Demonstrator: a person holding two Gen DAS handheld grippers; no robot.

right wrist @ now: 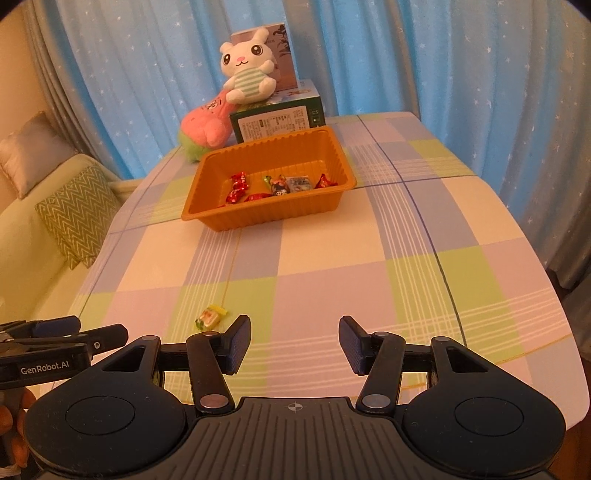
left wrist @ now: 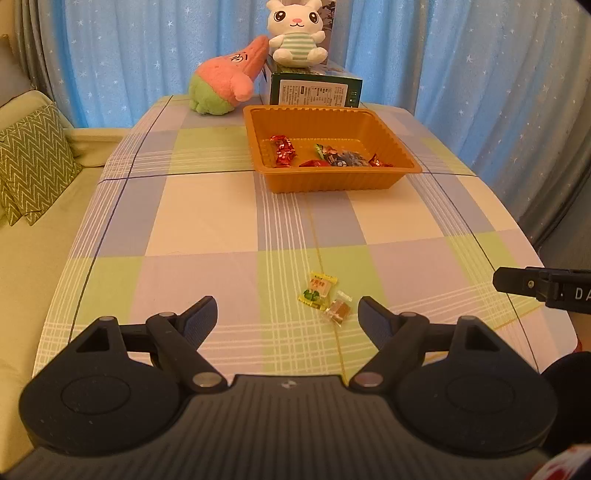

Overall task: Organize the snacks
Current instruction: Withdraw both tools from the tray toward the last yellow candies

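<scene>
An orange plastic tray (left wrist: 284,183) (right wrist: 207,162) stands at the far middle of the checked tablecloth and holds several wrapped snacks, among them red candies (left wrist: 283,149) (right wrist: 238,187). Near the front edge lie a yellow-green candy packet (left wrist: 317,290) (right wrist: 208,316) and a small clear-wrapped brown sweet (left wrist: 336,309). My left gripper (left wrist: 287,313) stands open just before these two, nothing between its fingers. My right gripper (right wrist: 294,339) is open and empty too, right of the yellow packet. Each gripper shows at the edge of the other's view: the right one (left wrist: 543,286), the left one (right wrist: 62,338).
Behind the tray sit a green box (left wrist: 314,90) (right wrist: 277,120), a white rabbit plush (left wrist: 297,33) (right wrist: 247,72) on it, and a pink and green plush (left wrist: 225,83) (right wrist: 203,127). A sofa with a zigzag cushion (left wrist: 33,162) (right wrist: 79,212) lies left. Blue curtains hang behind.
</scene>
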